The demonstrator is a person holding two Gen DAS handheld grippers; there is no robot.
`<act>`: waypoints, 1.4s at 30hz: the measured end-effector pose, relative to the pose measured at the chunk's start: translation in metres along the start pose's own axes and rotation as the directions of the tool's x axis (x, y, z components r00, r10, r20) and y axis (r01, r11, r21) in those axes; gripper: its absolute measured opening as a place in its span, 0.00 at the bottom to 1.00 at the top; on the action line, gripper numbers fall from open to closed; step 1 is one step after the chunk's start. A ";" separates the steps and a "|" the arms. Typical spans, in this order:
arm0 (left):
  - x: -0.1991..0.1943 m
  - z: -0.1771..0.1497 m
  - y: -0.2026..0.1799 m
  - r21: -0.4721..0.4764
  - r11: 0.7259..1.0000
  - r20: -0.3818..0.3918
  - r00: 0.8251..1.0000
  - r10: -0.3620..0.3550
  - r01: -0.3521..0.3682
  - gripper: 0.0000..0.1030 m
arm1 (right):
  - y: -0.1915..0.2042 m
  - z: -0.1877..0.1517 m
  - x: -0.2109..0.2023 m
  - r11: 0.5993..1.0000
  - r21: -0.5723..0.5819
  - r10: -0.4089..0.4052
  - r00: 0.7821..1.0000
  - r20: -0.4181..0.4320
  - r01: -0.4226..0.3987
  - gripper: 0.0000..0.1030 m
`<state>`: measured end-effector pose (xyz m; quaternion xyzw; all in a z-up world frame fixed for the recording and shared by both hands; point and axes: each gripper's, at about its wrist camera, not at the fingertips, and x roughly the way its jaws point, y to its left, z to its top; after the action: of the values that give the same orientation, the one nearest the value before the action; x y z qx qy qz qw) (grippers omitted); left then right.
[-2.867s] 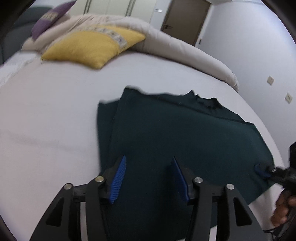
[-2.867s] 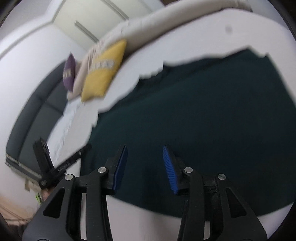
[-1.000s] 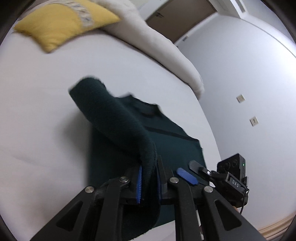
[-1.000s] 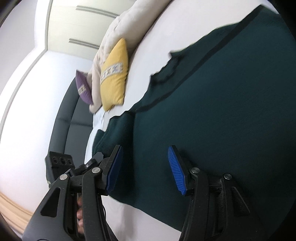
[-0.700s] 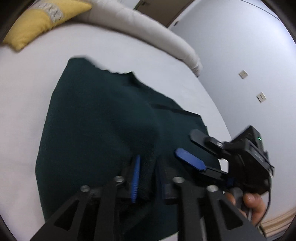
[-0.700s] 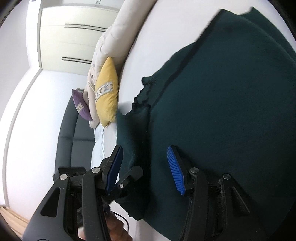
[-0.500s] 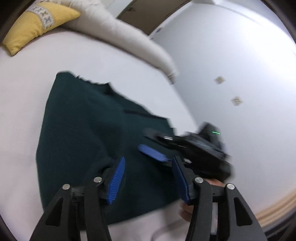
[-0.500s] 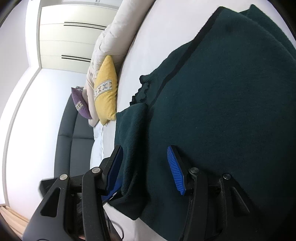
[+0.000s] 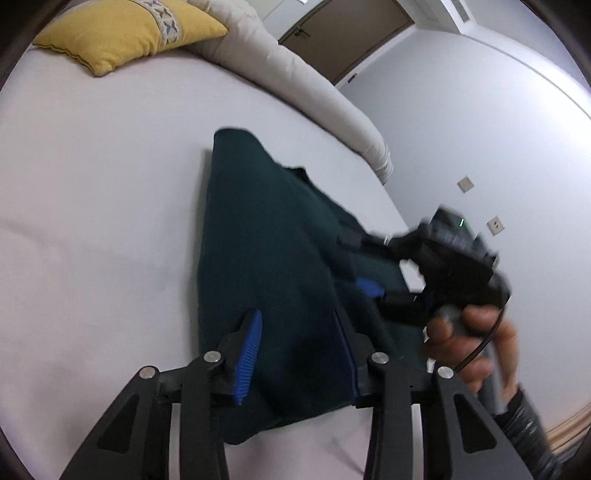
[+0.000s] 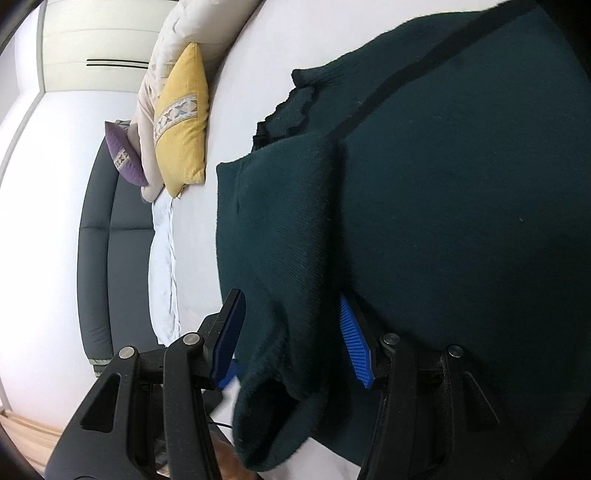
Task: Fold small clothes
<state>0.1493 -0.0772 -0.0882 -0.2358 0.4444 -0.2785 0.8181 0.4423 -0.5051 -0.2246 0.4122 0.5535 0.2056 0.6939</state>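
A dark green knitted sweater lies on the white bed, with its left side folded over onto the body. It also fills the right wrist view, where the folded flap and the neck opening show. My left gripper is open and empty above the sweater's near edge. My right gripper is open, its fingers straddling the folded flap's lower end. The right gripper also shows in the left wrist view, held by a hand, over the sweater's right part.
A yellow cushion and a rolled cream duvet lie at the far side of the bed. A purple cushion and a dark grey headboard show in the right wrist view. The wall is right of the bed.
My left gripper carried the sweater's left side over onto the body, let go of it and opened. It has drawn back. The right gripper stayed open over the sweater.
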 end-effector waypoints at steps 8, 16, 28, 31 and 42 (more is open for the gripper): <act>0.015 -0.013 0.002 0.040 0.999 -0.047 0.999 0.027 -0.025 0.34 | 0.016 0.008 0.016 0.999 -0.030 -0.031 0.998 -0.050 0.030 0.53; 0.024 -0.019 0.009 0.029 0.999 -0.054 0.998 0.037 -0.035 0.25 | 0.036 0.012 0.037 0.981 -0.134 -0.152 0.986 -0.069 0.142 0.42; 0.032 -0.012 0.004 0.015 0.999 -0.059 0.998 0.036 -0.035 0.26 | 0.072 -0.007 0.017 0.890 -0.286 -0.353 0.934 0.064 0.356 0.13; 0.025 -0.007 -0.001 0.022 0.999 -0.052 0.998 0.029 -0.028 0.28 | 0.076 -0.017 0.000 0.856 -0.322 -0.393 0.914 0.103 0.404 0.13; 0.022 -0.005 -0.006 0.057 0.998 -0.050 0.999 0.013 -0.010 0.30 | 0.114 -0.041 -0.056 0.802 -0.389 -0.404 0.891 0.207 0.453 0.11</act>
<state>0.1532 -0.0967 -0.1004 -0.2029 0.4581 -0.2921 0.8147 0.4069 -0.4668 -0.1018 0.1254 0.5333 0.1356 0.8256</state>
